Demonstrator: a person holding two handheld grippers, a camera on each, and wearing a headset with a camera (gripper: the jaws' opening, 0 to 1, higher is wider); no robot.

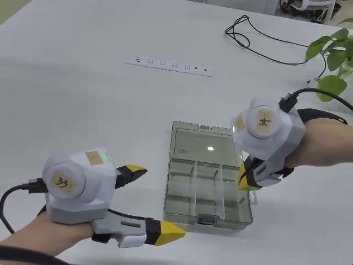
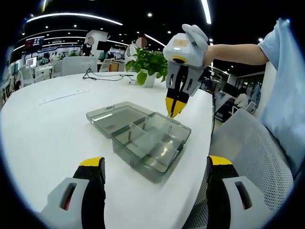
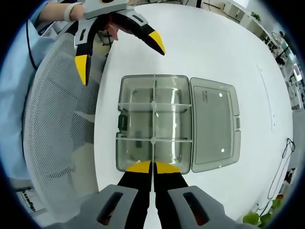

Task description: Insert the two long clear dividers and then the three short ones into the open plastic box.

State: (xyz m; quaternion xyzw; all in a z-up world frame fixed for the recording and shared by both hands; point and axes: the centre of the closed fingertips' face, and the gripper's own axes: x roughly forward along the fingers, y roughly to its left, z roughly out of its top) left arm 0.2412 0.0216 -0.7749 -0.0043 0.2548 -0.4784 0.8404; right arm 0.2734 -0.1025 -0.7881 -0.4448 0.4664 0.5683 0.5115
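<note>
Head view: the open plastic box (image 1: 167,193) sits on the white table (image 1: 83,110), clear dividers (image 1: 218,190) standing inside (lid (image 1: 207,144) flat on its far side). The right gripper (image 1: 245,185), jaws pressed together, is at the box's right wall. The left gripper (image 1: 158,200) is spread wide, near-left of the box.

Our left gripper (image 1: 156,200) and right gripper (image 1: 246,183) are white-bodied, with black jaws tipped yellow, round tan labels (image 1: 63,184) and black cables (image 1: 22,187); we wear a light blue sleeve (image 2: 286,71).
</note>
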